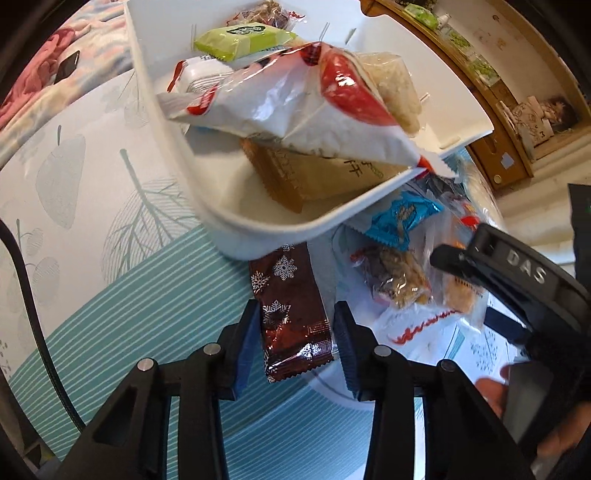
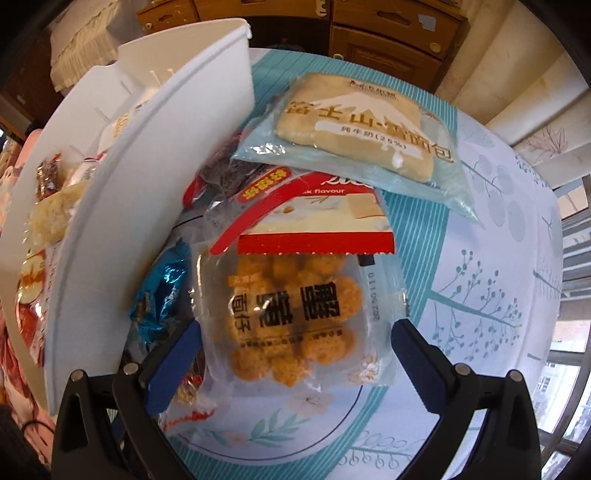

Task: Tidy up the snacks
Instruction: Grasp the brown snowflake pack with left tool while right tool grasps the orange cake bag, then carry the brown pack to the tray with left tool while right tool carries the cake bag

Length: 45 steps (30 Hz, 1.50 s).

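Left gripper (image 1: 295,343): nearest our left camera; its blue-padded fingers stand apart, released, one on each side of a dark brown snowflake-print wrapper (image 1: 290,314) without visibly pressing it; the wrapper lies flat on the tablecloth (image 1: 110,295), its far end just under the rim of the bin
Right gripper (image 2: 295,350): nearest our right camera; its fingers are spread wide, released, around a clear packet of golden fried balls (image 2: 291,317) with black Chinese print; we cannot tell whether the pads touch the packet
White bin (image 1: 280,221): a white plastic container on the table, left of the loose pile; already inside we see a white-and-red bag (image 1: 295,114) on top, a brown paper packet (image 1: 317,177) beneath it, a lime-green packet (image 1: 243,40) further back, and a pale puffed snack (image 1: 395,88) against the far wall
Loose snacks: beside the bin, on the table; a red-and-white milk-flavour packet (image 2: 317,214) overlaps the top edge of the fried-ball packet; a bread in a pale blue wrapper (image 2: 354,136) lies beyond it; a shiny blue wrapper (image 2: 162,291) rests against the bin's outer wall
Table: covered by a cloth with teal stripes and leaf and branch drawings
Background: wooden drawers (image 2: 388,33) behind the table
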Each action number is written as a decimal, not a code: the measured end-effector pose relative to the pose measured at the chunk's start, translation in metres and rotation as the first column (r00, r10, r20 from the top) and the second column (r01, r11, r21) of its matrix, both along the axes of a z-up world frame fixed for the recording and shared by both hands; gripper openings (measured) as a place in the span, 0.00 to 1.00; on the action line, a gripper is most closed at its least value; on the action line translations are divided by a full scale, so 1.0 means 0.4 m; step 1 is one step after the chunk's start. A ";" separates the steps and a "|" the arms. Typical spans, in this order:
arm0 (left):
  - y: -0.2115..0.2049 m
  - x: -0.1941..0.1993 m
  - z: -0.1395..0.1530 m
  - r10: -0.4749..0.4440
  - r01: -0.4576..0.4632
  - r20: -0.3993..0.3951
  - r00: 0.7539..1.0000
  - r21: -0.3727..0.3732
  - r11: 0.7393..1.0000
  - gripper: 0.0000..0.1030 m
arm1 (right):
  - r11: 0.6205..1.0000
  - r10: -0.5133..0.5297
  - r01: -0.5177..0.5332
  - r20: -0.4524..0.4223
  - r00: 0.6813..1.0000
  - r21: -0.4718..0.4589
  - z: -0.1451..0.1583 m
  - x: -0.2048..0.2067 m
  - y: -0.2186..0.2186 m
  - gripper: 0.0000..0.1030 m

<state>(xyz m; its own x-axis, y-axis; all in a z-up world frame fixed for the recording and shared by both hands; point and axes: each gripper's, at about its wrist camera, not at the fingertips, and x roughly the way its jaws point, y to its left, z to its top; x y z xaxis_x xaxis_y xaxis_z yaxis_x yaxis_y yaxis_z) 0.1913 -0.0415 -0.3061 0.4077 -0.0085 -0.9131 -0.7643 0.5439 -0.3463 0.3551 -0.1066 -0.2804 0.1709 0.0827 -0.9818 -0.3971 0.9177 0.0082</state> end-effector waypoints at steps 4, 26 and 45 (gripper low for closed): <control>0.003 -0.025 0.001 -0.006 0.006 0.012 1.000 -0.017 1.000 0.37 | 1.000 0.008 -0.007 0.034 0.999 -0.031 -0.009 -0.001 0.020 1.00; 0.009 -0.091 0.028 -0.113 0.112 -0.041 0.993 -0.035 0.993 0.35 | 0.994 -0.105 0.105 -0.017 0.994 0.041 0.023 -0.166 -0.137 0.79; -0.047 -0.083 0.374 -0.390 0.379 0.022 0.921 0.188 0.906 0.35 | 0.952 -0.247 0.290 -0.320 0.915 0.094 0.064 -0.484 -0.341 0.78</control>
<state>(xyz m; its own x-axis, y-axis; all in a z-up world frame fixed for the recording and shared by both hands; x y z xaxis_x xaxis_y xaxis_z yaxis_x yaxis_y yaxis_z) 0.1582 -0.0604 -0.1566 0.4572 -0.0163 -0.8892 -0.4651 0.8478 -0.2547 0.1613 -0.2430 -0.2547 -0.0963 0.2121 -0.9725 -0.0949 0.9706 0.2211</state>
